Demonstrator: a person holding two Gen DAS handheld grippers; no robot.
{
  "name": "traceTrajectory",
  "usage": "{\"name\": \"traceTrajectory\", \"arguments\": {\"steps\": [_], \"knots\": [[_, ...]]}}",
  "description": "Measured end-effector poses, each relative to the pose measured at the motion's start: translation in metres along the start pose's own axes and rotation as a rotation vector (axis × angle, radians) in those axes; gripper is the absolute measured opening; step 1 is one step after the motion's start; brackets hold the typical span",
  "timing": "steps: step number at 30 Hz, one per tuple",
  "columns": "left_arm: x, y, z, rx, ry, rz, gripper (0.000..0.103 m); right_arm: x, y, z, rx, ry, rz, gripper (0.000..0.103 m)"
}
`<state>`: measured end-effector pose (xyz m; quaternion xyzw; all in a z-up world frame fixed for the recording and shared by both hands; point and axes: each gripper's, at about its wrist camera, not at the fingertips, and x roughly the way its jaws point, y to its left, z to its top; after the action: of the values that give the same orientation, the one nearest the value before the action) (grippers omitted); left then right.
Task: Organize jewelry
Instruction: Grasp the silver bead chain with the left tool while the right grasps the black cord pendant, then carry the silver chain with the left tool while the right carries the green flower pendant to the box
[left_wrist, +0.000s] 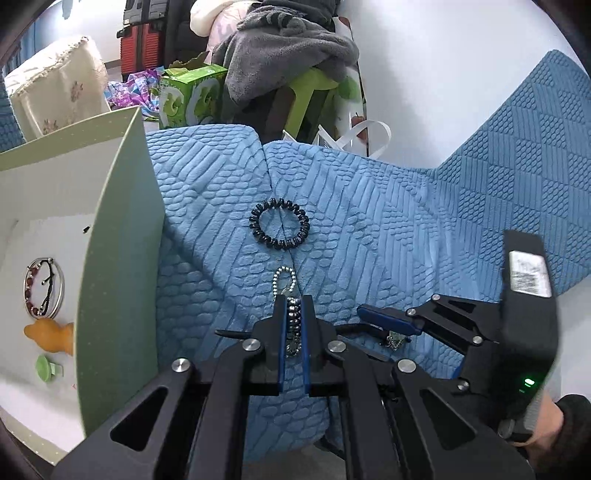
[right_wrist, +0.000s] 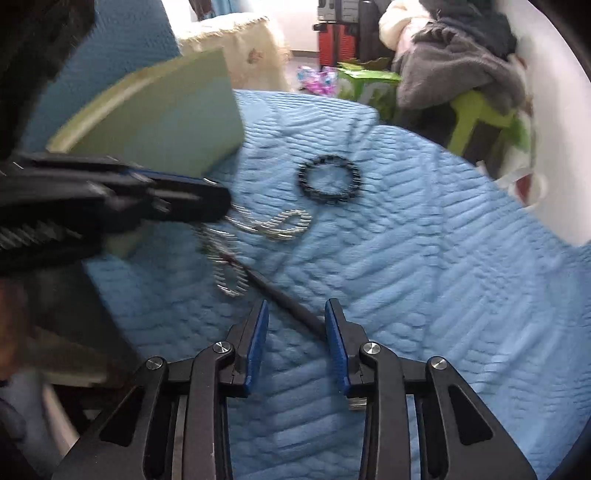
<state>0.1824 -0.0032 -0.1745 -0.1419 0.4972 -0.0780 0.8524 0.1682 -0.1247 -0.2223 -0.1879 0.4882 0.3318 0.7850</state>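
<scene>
My left gripper (left_wrist: 293, 314) is shut on a silver bead chain (left_wrist: 284, 278), whose loop hangs past the fingertips onto the blue quilted cover (left_wrist: 369, 229). In the right wrist view the same left gripper (right_wrist: 218, 201) comes in from the left with the chain (right_wrist: 284, 223) trailing blurred below it. A thin black cord (right_wrist: 284, 297) runs from the chain to the inner side of one right finger. My right gripper (right_wrist: 297, 317) stands open just above the cover, its blue pads apart. A black bead bracelet (left_wrist: 279, 229) (right_wrist: 328, 179) lies flat beyond both grippers.
An open green box (left_wrist: 122, 229) (right_wrist: 166, 122) stands at the left. Its white inside holds bracelets (left_wrist: 44, 288), an orange piece (left_wrist: 48, 334) and a small green piece (left_wrist: 48, 367). Behind the cover are a grey blanket (left_wrist: 288, 48), a green stool (left_wrist: 314, 88) and a green carton (left_wrist: 192, 96).
</scene>
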Motion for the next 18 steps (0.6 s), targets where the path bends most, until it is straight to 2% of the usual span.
{"name": "traceTrajectory", "arguments": {"steps": [9,12,13,15,18], "knots": [[-0.002,0.002,0.003,-0.018,-0.001,-0.016,0.006,0.0,0.006,-0.001,-0.051,-0.037,0.01,0.027],[-0.003,0.003,0.003,-0.016,-0.002,-0.02,0.006,0.006,0.004,0.004,-0.03,-0.027,0.029,0.026],[-0.003,0.003,0.003,-0.017,-0.002,-0.02,0.006,0.006,0.002,0.005,-0.016,-0.021,0.035,0.024],[-0.004,0.004,0.004,-0.023,-0.006,-0.024,0.006,0.007,0.0,0.008,-0.007,0.0,0.028,0.014],[-0.008,0.005,0.006,-0.033,-0.016,-0.024,0.006,0.006,-0.002,0.008,0.0,0.018,0.017,0.007]]}}
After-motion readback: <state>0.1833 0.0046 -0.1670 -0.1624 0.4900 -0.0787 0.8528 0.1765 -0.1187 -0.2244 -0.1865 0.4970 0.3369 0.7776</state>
